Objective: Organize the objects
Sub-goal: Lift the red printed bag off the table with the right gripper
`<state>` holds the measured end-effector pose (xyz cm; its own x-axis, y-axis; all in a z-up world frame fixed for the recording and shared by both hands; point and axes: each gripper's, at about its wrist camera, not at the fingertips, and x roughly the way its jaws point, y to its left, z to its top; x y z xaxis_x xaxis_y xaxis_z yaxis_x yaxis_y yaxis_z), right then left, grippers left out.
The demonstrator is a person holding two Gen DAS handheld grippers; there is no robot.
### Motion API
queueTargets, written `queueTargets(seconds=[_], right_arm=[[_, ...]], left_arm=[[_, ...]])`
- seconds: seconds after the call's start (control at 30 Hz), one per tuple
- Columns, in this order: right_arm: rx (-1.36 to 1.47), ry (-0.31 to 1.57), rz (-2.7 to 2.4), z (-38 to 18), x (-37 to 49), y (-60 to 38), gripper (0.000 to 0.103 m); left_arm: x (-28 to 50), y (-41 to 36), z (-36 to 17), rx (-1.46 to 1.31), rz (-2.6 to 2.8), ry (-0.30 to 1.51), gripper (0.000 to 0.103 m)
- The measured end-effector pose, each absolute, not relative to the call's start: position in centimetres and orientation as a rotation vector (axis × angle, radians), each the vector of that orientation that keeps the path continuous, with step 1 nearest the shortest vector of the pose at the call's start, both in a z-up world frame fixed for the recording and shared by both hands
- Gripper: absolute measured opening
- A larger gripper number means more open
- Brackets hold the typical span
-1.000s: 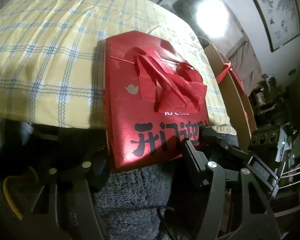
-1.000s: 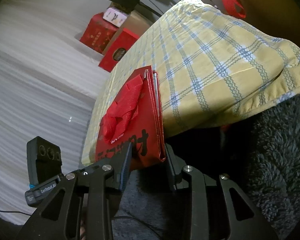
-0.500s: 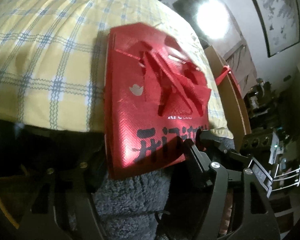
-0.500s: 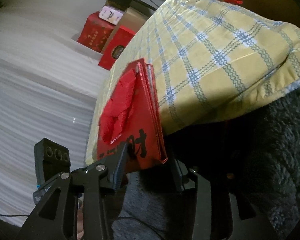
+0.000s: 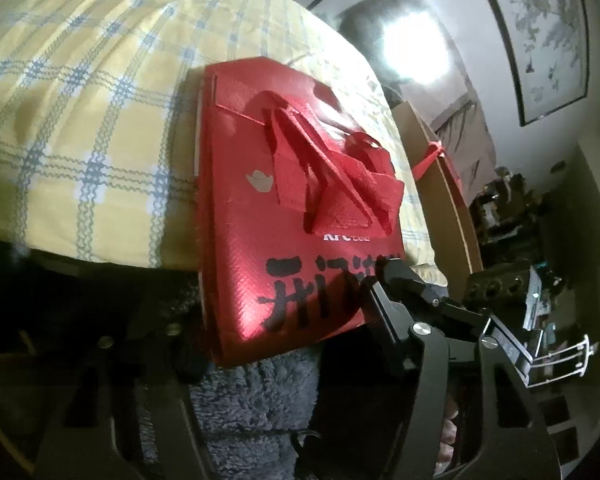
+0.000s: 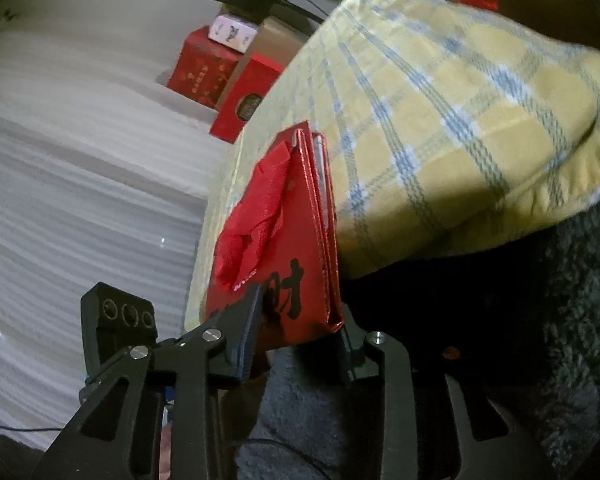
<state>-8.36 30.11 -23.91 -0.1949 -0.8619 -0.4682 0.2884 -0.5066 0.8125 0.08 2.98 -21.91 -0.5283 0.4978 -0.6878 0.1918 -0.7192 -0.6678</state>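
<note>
The right gripper (image 6: 296, 320) straddles the near corner of the red bag (image 6: 296, 240): one finger lies over the printed face, the other sits under the folded edge, and the jaws are closing on that corner, with the pads seemingly pressing the layers together. The left gripper (image 5: 284, 320) takes the same near edge at its other end. Its right finger shows against the bag's lower edge beside the black lettering, while its left finger is lost in shadow, so I cannot tell whether it touches; its jaws are closing too, with the bag's edge between them.

The bag (image 5: 300, 208) lies flat and folded on the yellow checked cloth (image 5: 80, 120), its near end hanging past the cloth's edge over a grey fleecy surface (image 5: 256, 400). Its handles (image 5: 332, 176) lie crumpled loosely on the upper face.

Judging by this, the flattening looks done and the work is at the pick-up or shifting stage: the bag is gripped at its near edge but not yet carried off. Red boxes (image 6: 220, 76) stand beyond the far end of the cloth, and a brown carton (image 5: 444, 184) stands at the cloth's other side; either could be where the bag goes, though nothing shows which. Moving and setting it down remains.
</note>
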Motion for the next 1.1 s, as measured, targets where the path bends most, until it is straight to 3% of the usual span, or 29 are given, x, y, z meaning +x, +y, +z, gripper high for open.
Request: queueTargets(seconds=[0.17,0.4,0.57,1.1], right_arm=[[1.205,-0.714,-1.846,-23.2,-8.1,30.1,0.031],[1.127,-0.614,-1.933,-21.5,-7.3,29.6,0.020],[1.105,-0.561,-1.975,-20.9,-6.9,29.1,0.018],[0.930,-0.475,-2.079,-18.1,-5.0,29.6,0.017]], left_arm=[[0.5,3.1,-20.9,-1.358,2.406,-1.032,0.050],[0.7,4.5,-18.9,-1.320,2.541,-0.820,0.040],[1.1,5.9,-17.4,-1.277,2.619,-0.680,0.030],[2.5,8.8,-13.7,-1.148,2.767,-0.413,0.026]])
